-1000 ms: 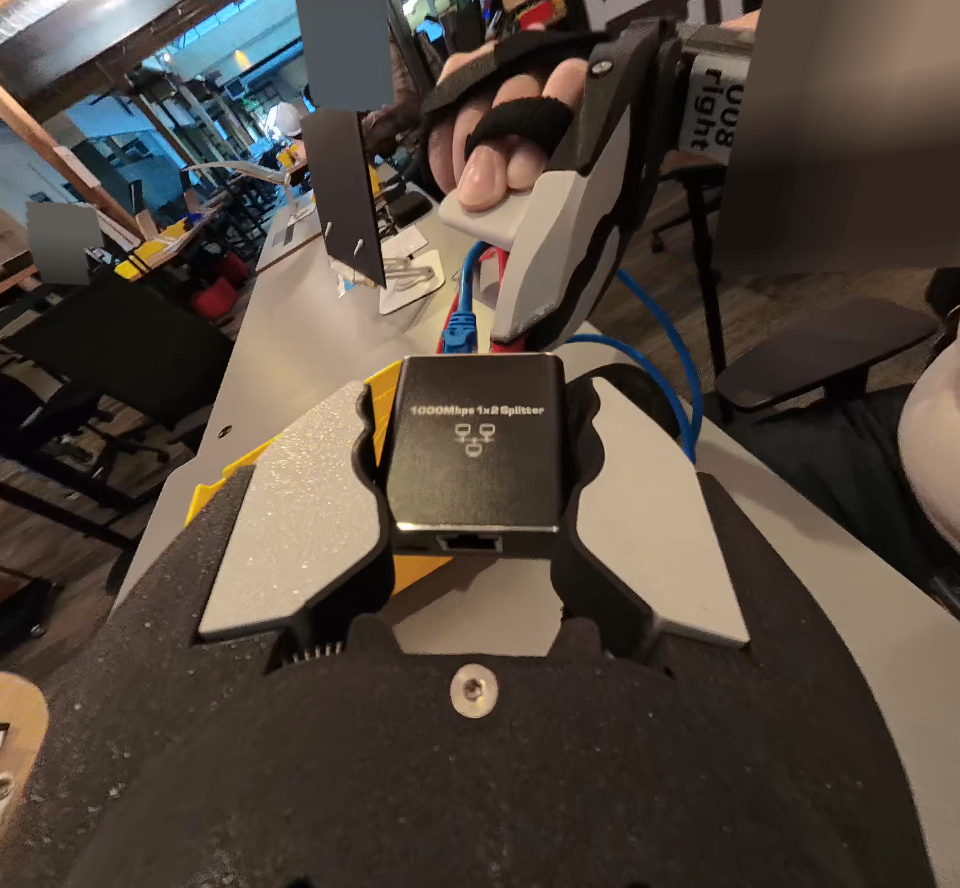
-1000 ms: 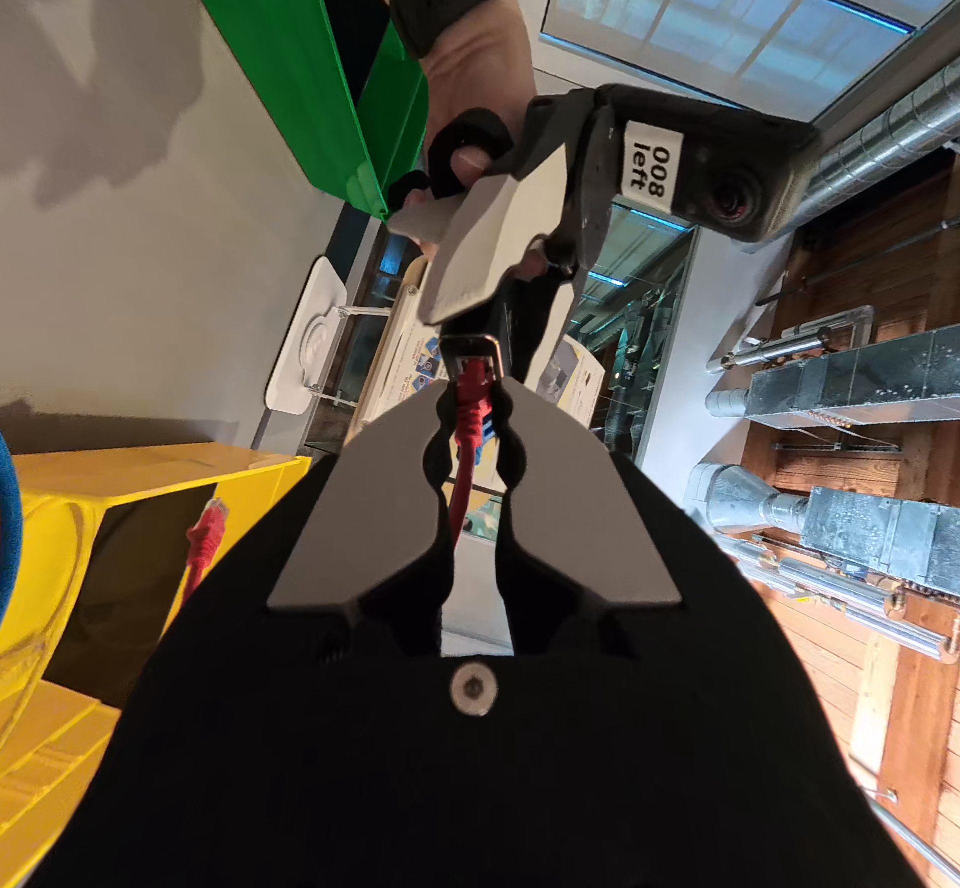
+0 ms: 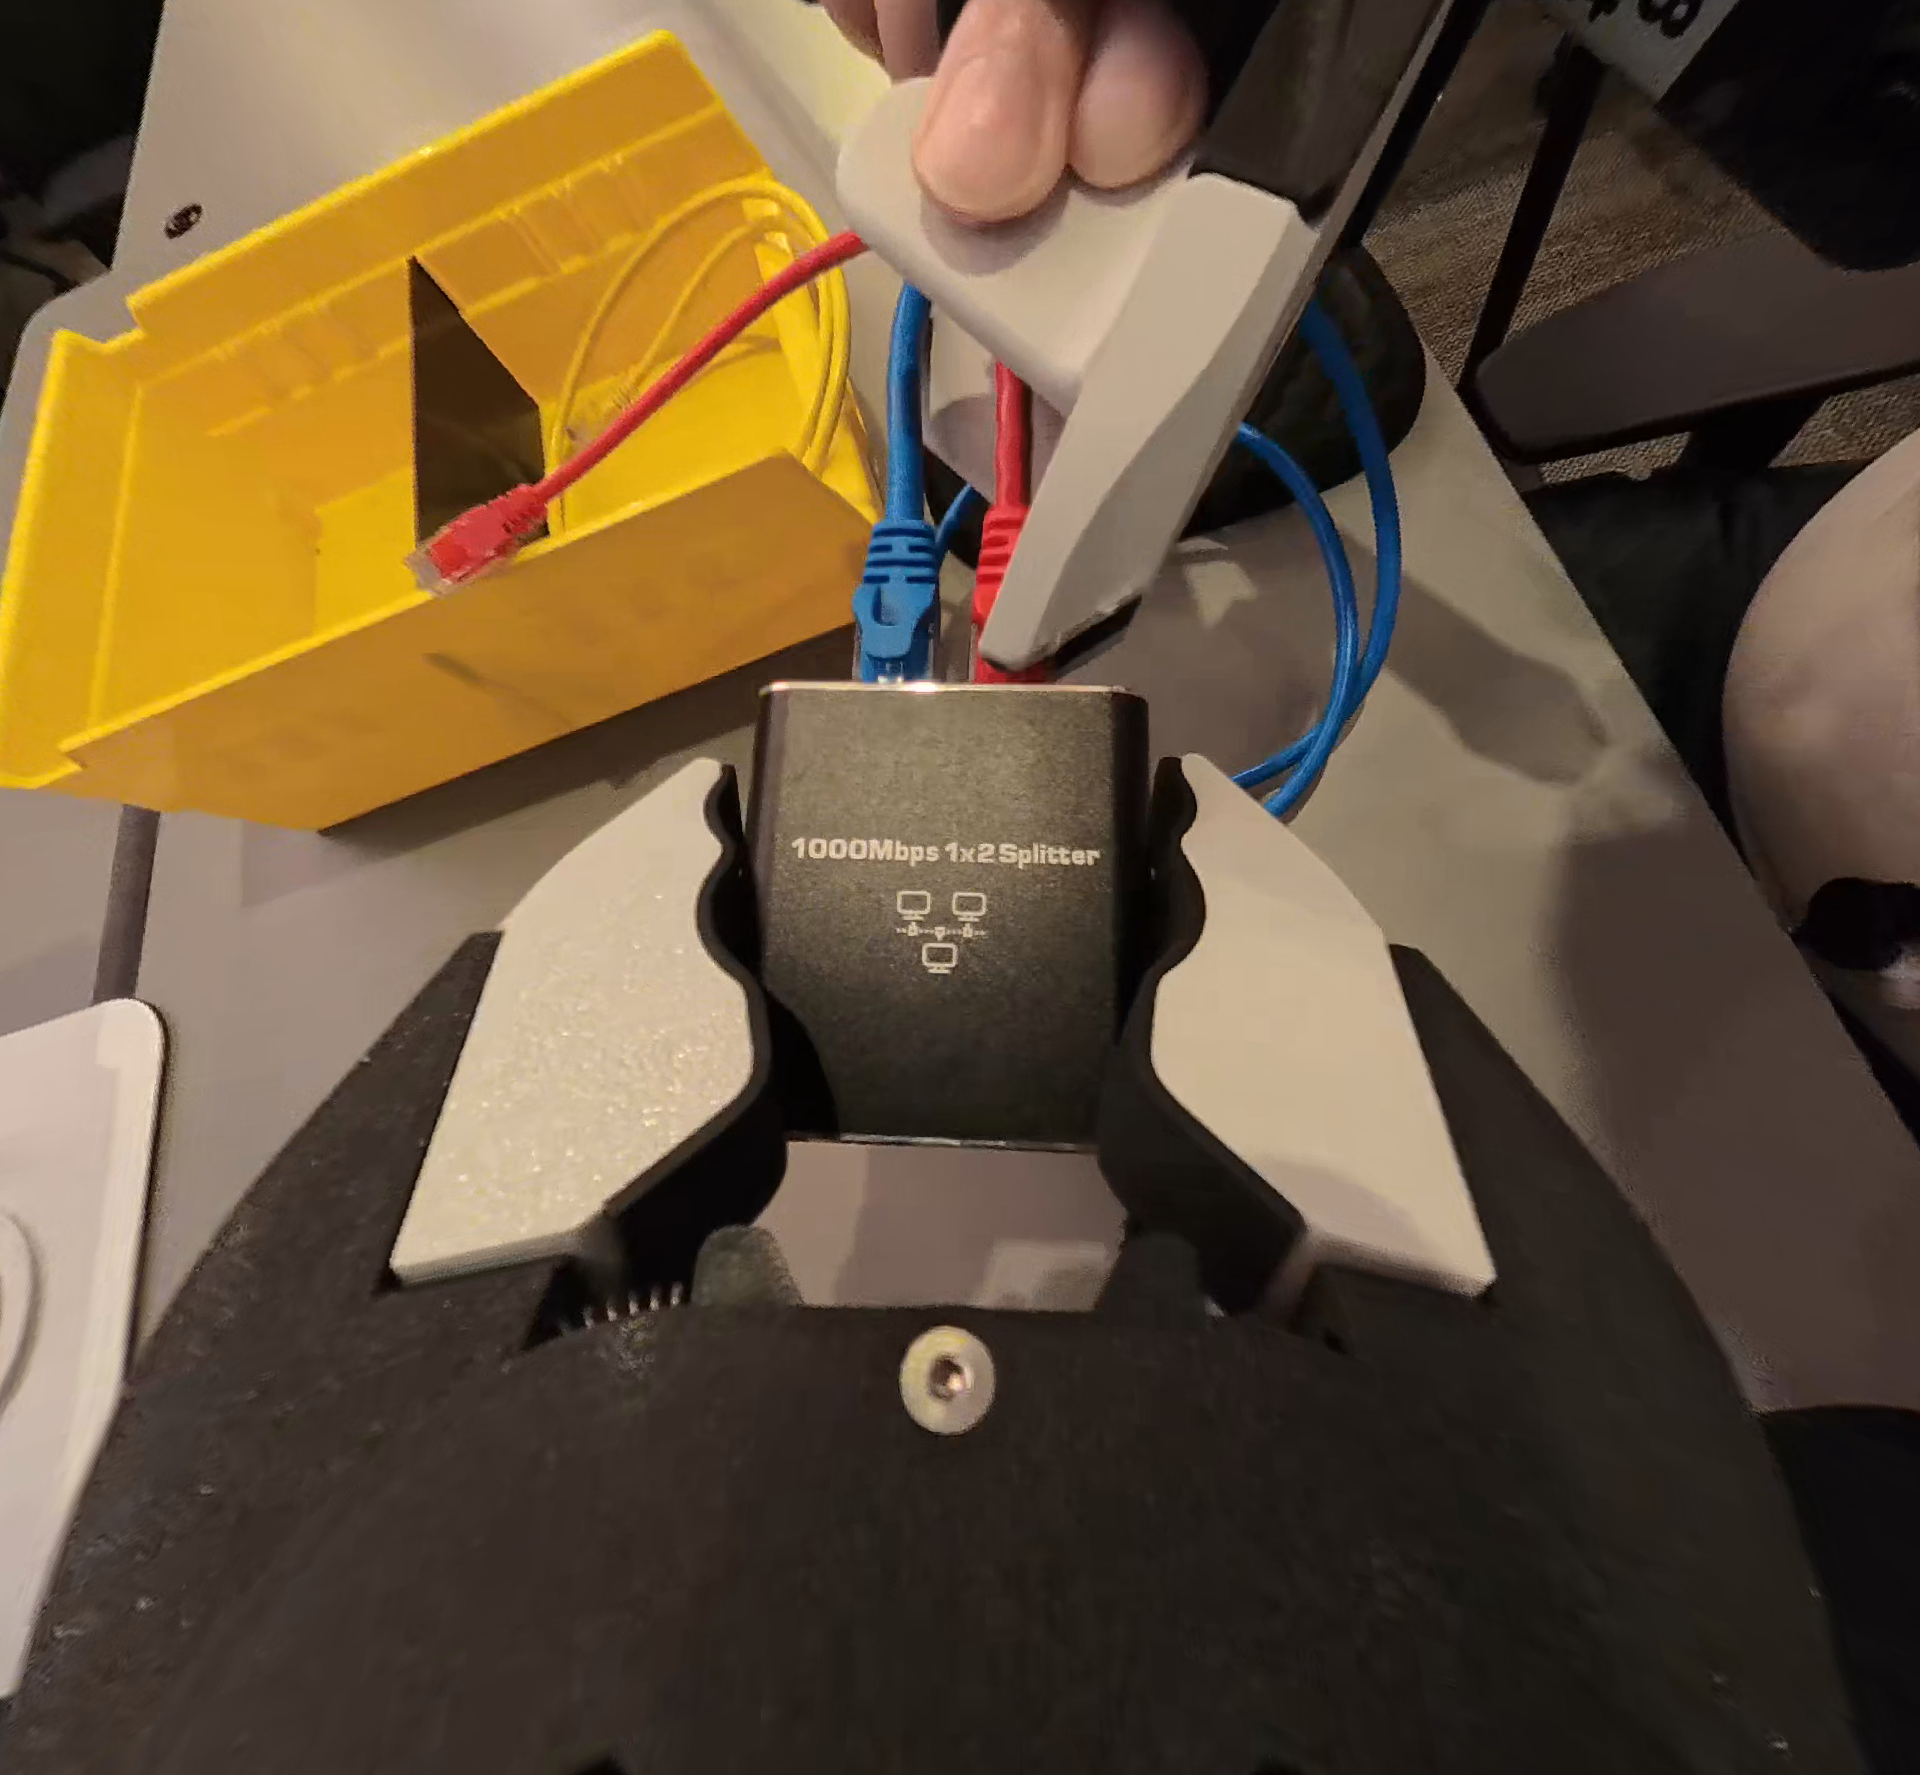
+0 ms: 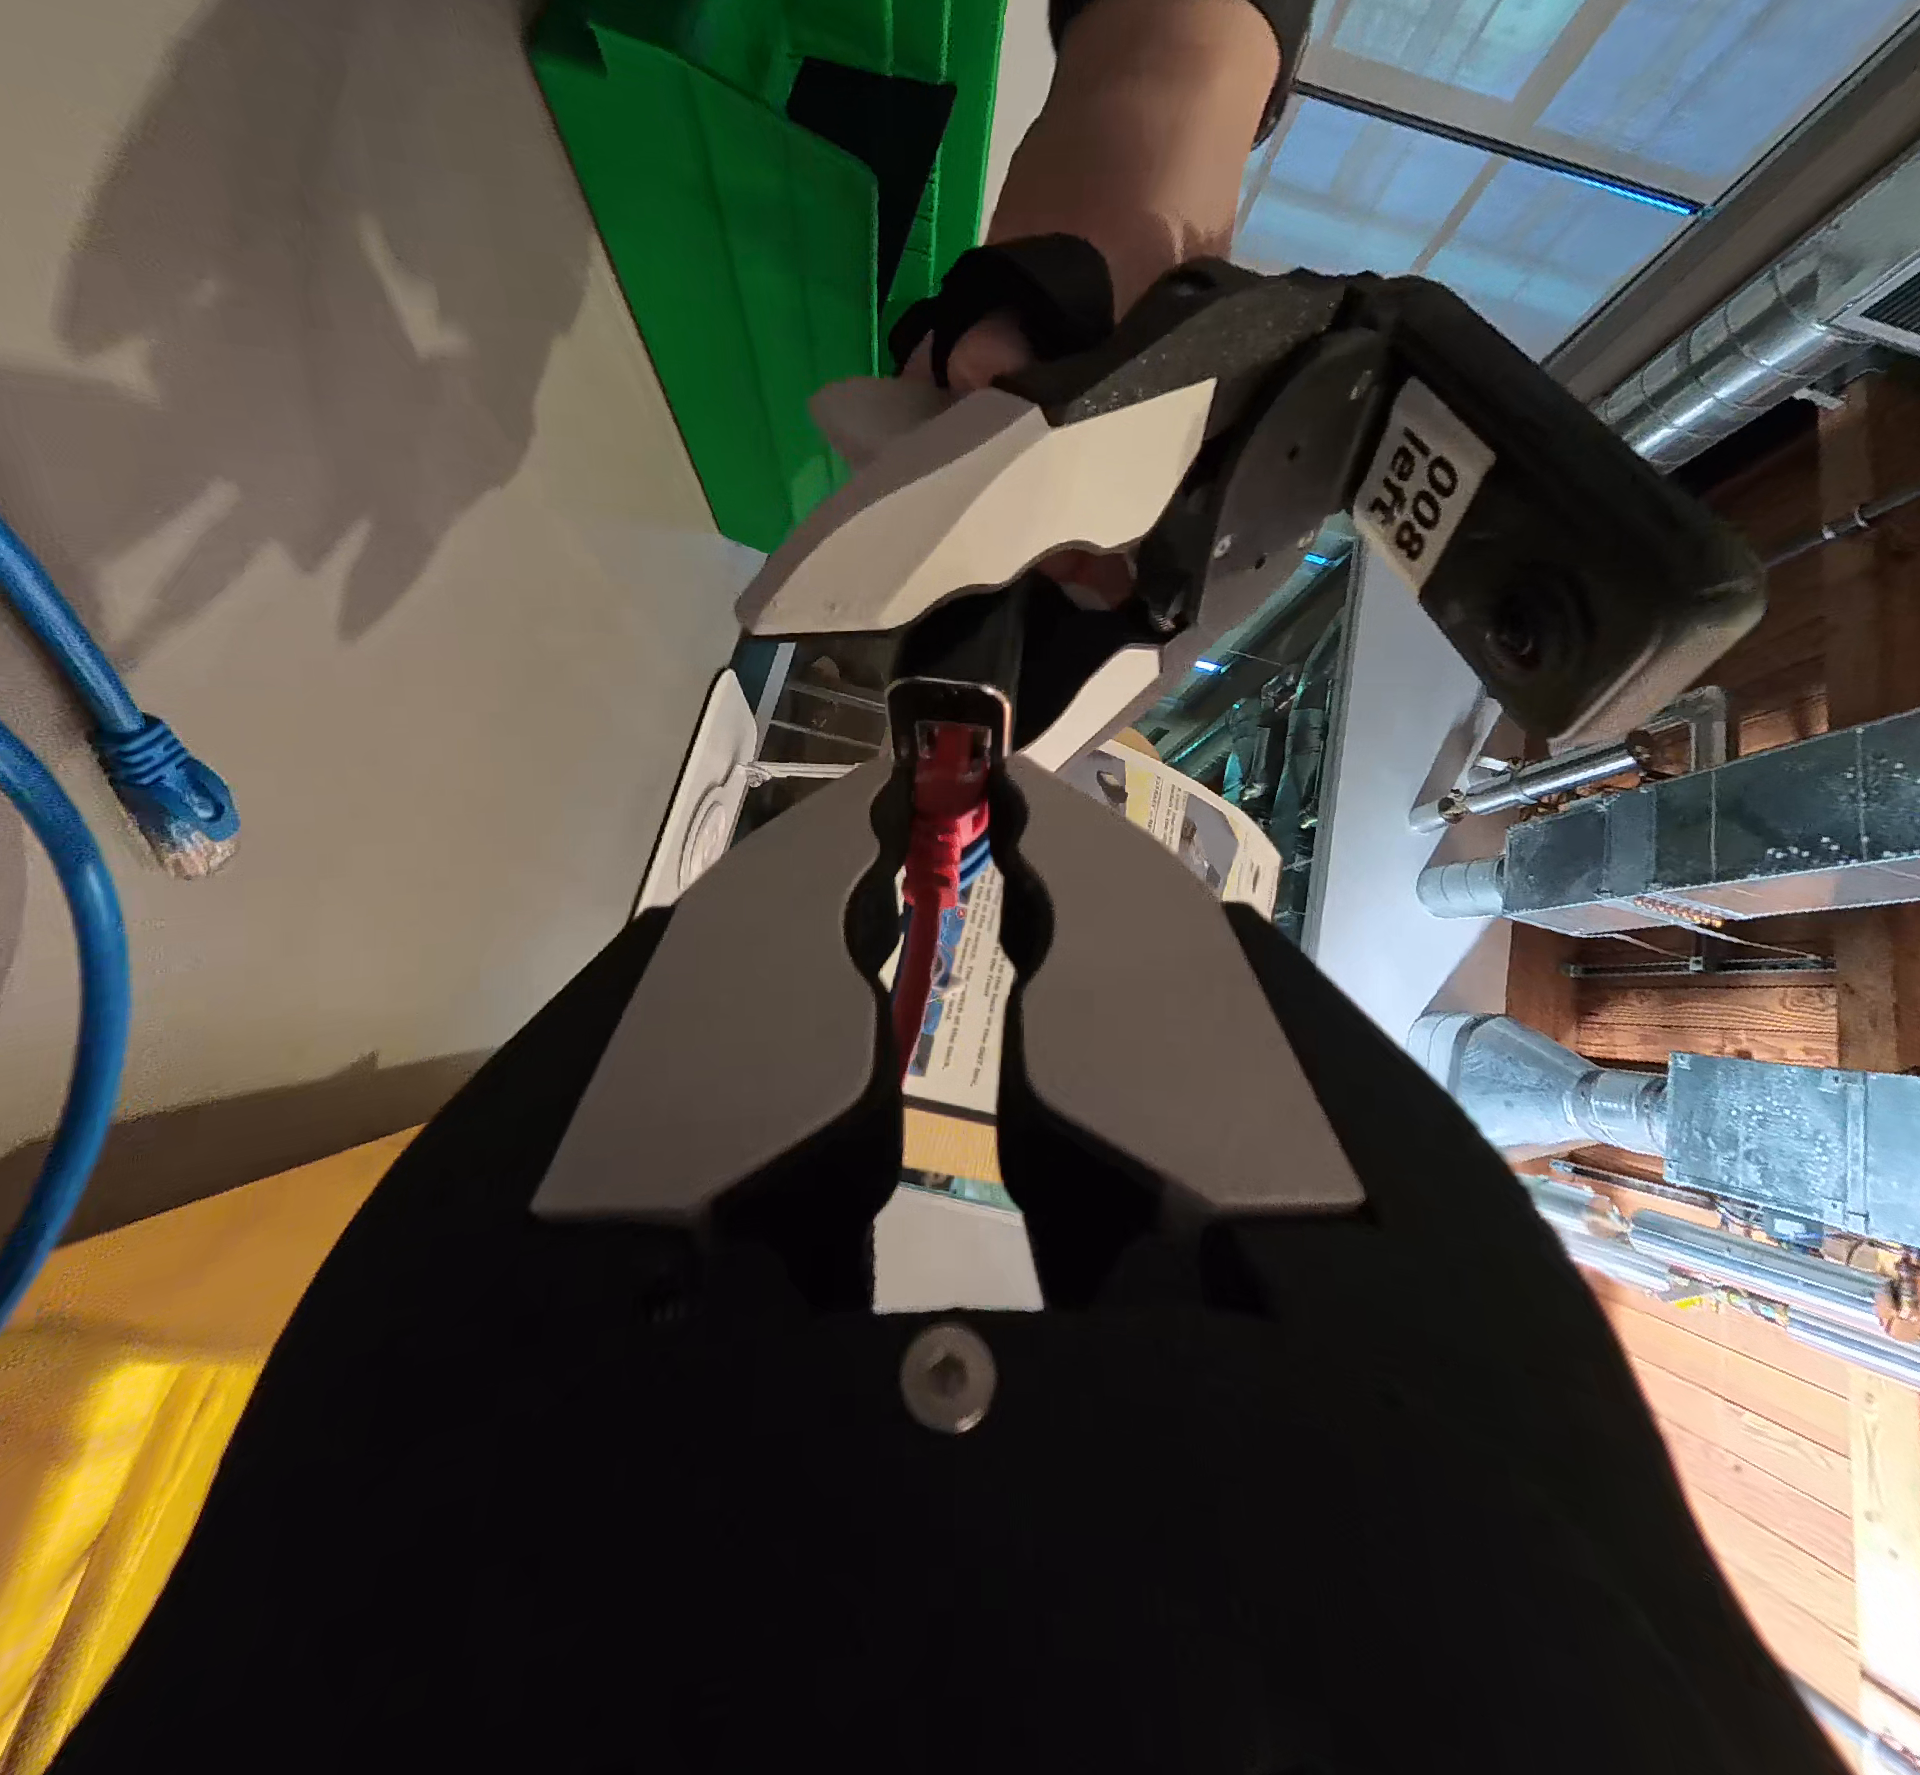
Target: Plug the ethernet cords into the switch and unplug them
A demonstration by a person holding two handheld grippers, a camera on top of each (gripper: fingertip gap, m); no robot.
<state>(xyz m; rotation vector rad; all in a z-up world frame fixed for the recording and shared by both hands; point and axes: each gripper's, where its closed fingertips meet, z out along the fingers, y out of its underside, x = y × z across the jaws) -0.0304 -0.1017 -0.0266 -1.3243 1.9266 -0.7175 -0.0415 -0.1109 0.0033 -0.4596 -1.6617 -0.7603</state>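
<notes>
The left tool [image 3: 945,977] grips a black switch [image 3: 943,904] above the grey worktop [image 3: 1507,894]; the right tool [image 4: 943,878] is clenched on a red cord [image 4: 940,832] plugged beside a blue cord [image 3: 896,582]. A yellow bin [image 3: 312,665] holds the red cord's loose end and a yellow cable [image 3: 821,343].

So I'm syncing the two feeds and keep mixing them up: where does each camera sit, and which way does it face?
Left wrist view: on the left gripper, looking down at the black switch it clamps over the grey table; its own fingers show.
Right wrist view: on the right gripper, rolled sideways, facing the switch's port end; its fingers pinch the red cord.
Shared: switch, red cord, blue cord, yellow bin, and each other's gripper.
</notes>
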